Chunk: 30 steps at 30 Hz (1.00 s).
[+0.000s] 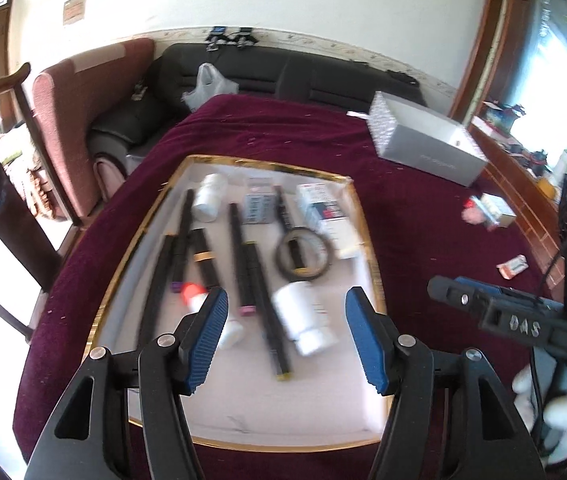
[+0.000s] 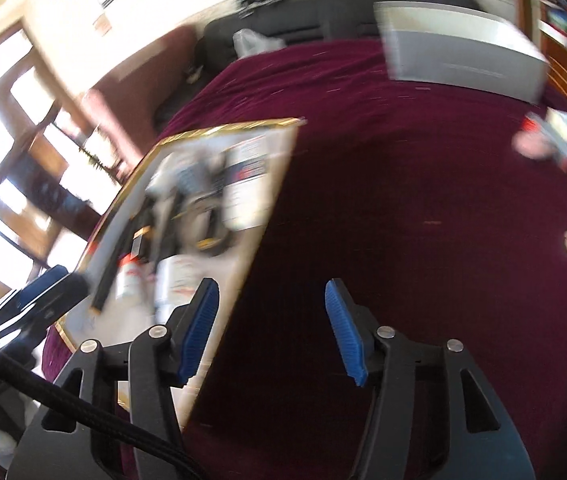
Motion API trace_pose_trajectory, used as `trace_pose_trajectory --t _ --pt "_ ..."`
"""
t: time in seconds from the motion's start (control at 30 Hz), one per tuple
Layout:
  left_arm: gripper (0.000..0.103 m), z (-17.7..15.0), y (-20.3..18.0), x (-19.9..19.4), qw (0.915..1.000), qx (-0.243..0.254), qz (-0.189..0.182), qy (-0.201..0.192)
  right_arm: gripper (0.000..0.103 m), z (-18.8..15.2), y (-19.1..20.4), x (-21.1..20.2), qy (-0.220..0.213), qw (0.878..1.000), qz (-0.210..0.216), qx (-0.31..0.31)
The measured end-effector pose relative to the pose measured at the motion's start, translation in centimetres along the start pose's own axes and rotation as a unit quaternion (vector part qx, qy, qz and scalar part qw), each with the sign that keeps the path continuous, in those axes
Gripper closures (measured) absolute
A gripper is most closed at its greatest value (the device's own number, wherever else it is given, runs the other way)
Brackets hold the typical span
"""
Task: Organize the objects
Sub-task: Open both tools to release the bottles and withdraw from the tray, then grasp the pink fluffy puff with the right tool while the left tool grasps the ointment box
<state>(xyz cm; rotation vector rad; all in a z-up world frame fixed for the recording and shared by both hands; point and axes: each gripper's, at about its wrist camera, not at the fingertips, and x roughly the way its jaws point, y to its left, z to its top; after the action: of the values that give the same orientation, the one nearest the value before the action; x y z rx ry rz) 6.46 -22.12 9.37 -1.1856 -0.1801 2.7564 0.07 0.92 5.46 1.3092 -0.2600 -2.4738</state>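
A gold-rimmed white tray lies on the maroon cloth and holds several black pens, a white bottle, another white bottle, a tape ring and small boxes. My left gripper is open and empty above the tray's near part. My right gripper is open and empty over bare cloth beside the tray's right edge; it also shows in the left wrist view. The right wrist view is blurred.
A grey open box stands at the far right of the table. Small packets and an orange-white packet lie on the cloth at the right. A black sofa and a chair stand beyond the table.
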Motion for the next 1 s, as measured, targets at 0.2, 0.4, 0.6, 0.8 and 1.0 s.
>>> trace_pose_trajectory --t 0.2,0.4,0.6,0.8,1.0 --pt "0.046 -0.2 -4.9 0.2 0.9984 0.025 -0.051 0.005 0.048 1.6 -11.9 -3.5 -0.035 0.992 -0.064 0.099" --pt "0.046 -1.1 -9.2 1.8 0.9952 0.049 -0.081 0.022 0.047 4.0 -21.7 -5.5 -0.065 0.977 -0.090 0.182" --pt "0.046 -1.7 -11.5 4.1 0.9932 0.062 -0.084 0.052 0.047 7.8 -26.3 -3.7 -0.063 0.975 -0.068 0.203" --pt "0.046 -1.9 -11.8 5.7 0.9932 0.059 -0.075 0.067 0.047 11.8 -28.4 -0.7 -0.064 0.972 -0.100 0.201" --pt "0.046 -1.8 -11.8 7.0 0.9929 0.052 -0.069 0.081 0.047 14.0 -28.7 3.5 -0.028 0.977 -0.090 0.191"
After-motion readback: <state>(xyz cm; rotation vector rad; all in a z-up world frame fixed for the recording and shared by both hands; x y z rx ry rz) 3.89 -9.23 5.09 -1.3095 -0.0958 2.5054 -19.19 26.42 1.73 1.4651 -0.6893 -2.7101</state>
